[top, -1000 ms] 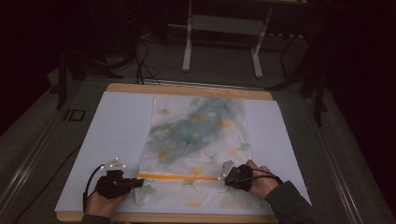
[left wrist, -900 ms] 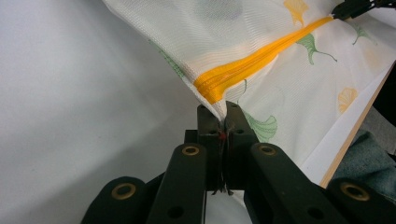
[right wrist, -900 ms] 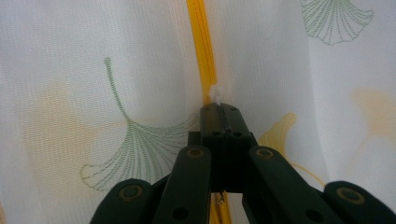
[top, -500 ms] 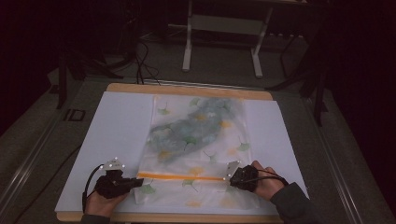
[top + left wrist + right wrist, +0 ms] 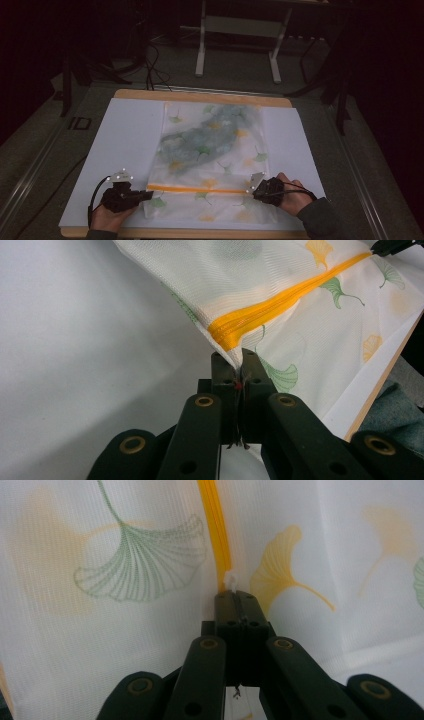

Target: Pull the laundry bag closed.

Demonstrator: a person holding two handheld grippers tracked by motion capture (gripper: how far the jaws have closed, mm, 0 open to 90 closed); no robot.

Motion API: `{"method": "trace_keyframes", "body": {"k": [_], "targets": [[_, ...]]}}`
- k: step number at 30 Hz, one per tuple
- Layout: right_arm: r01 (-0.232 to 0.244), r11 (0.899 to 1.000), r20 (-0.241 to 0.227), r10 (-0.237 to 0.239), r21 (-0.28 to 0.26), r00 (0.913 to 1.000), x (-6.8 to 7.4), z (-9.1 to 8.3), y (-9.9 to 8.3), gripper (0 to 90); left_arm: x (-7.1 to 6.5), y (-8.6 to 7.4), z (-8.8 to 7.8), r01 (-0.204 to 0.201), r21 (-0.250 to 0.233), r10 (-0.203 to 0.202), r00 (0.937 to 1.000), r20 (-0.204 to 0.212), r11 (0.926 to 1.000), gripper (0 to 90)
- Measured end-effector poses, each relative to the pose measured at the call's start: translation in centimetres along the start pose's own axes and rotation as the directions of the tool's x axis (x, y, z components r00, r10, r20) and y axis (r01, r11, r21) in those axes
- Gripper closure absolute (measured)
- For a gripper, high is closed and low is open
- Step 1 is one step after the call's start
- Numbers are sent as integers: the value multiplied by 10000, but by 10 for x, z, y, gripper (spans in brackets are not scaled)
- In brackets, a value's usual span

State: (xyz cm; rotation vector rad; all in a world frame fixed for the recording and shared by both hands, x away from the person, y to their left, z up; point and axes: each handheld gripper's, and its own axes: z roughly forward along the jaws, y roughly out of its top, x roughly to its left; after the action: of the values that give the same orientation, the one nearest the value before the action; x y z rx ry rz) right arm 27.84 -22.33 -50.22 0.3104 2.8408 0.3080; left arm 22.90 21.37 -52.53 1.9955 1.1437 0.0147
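A white mesh bag (image 5: 215,145) printed with green and yellow ginkgo leaves lies flat on a white sheet (image 5: 125,145), something grey dimly showing inside its far half. An orange zipper (image 5: 197,189) runs across its near end. My left gripper (image 5: 148,194) is shut on the bag's corner at the zipper's left end (image 5: 225,337), lifting that corner slightly; the jaws (image 5: 239,357) pinch the fabric. My right gripper (image 5: 252,190) is at the zipper's right end, shut (image 5: 235,597) on a small white tab (image 5: 231,582) where the orange zipper (image 5: 214,525) stops.
The sheet covers a wooden board (image 5: 200,95) whose edge shows at the far and near sides. Behind the table stands a metal frame with two legs (image 5: 200,50), and cables (image 5: 155,70) lie on the dark floor. A hand (image 5: 295,197) holds each gripper near the front edge.
My right gripper has slid a little to the right along the zipper line, and the orange strip reaches slightly farther right. The left gripper has stayed put.
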Motion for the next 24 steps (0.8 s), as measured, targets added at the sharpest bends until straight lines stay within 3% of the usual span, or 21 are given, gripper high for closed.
{"method": "trace_keyframes", "body": {"k": [16, 19, 24], "targets": [[-404, 9992, 88, 404, -19, 9991, -4, -12, -22, 900, -1, -1, 1, 21, 59, -22, 10000, 62, 10000, 880], [-358, 9984, 461, 337, 443, 9984, -4, -12, -26, 900, 1, -2, -1, 72, 33, -72, 10000, 34, 10000, 881], [-676, 9976, 232, 673, 133, 9975, -4, -16, -40, 900, 1, -2, 0, 39, 99, -41, 9999, 160, 9999, 881]]}}
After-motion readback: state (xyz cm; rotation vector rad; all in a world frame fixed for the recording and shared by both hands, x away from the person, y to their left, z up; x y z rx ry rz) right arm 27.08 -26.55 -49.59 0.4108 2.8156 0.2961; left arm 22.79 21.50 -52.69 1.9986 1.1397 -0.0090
